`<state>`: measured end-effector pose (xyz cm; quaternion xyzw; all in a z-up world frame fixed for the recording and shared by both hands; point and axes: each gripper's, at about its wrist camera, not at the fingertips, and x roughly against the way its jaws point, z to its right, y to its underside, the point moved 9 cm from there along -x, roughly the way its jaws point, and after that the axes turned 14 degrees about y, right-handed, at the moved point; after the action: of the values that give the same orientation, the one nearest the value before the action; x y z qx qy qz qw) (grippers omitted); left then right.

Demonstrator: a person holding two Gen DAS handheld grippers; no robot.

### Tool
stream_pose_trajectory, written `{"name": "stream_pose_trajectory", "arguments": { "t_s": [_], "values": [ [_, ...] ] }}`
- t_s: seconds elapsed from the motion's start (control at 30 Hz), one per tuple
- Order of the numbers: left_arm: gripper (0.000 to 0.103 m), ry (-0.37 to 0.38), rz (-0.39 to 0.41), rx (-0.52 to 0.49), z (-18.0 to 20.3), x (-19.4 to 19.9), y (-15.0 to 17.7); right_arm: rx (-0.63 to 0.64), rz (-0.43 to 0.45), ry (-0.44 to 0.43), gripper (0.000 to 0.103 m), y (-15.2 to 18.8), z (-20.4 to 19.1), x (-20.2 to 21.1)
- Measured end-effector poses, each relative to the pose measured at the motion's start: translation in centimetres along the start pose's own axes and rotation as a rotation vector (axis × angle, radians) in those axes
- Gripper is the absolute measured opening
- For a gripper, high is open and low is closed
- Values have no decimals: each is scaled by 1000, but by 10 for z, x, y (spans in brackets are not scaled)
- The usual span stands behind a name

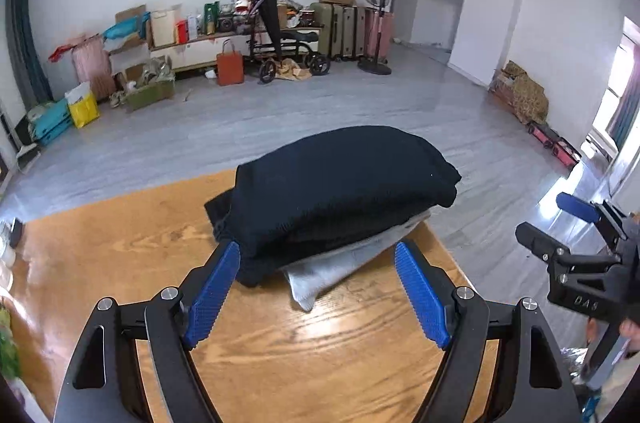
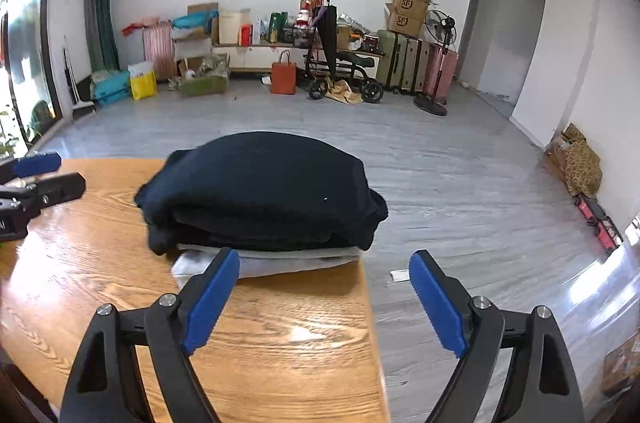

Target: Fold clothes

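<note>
Here, two folded garments (image 1: 344, 183) stacked on one table (image 1: 120, 247); both tongs (image 1: 318, 265) (image 2: 324, 273) gape empty.

Black garment (image 1: 340, 191) over grey garment (image 1: 340, 265)

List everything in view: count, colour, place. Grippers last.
folded dark garment: one, navy-black, top of pile at table's far corner
folded grey garment: one, light grey, under the dark one
table: one, orange-brown wood, foreground
suitcases: several, olive and pink, far wall
cardboard boxes: two, brown, stacked on the suitcases
standing fan: one, black, right of the suitcases
paper bag: one, orange, on the floor
left gripper: black, blue pads, open, empty
right gripper: same, open, empty
</note>
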<state>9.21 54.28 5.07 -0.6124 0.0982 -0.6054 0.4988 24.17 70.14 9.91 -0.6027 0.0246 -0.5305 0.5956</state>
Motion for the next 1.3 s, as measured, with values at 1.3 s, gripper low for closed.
{"name": "stream_pose_trajectory", "arguments": {
  "t_s": [1.3],
  "values": [
    [81,-10,3,43,12,-36,1,-15,13,-33,103,4,-4,-4]
  ]
}}
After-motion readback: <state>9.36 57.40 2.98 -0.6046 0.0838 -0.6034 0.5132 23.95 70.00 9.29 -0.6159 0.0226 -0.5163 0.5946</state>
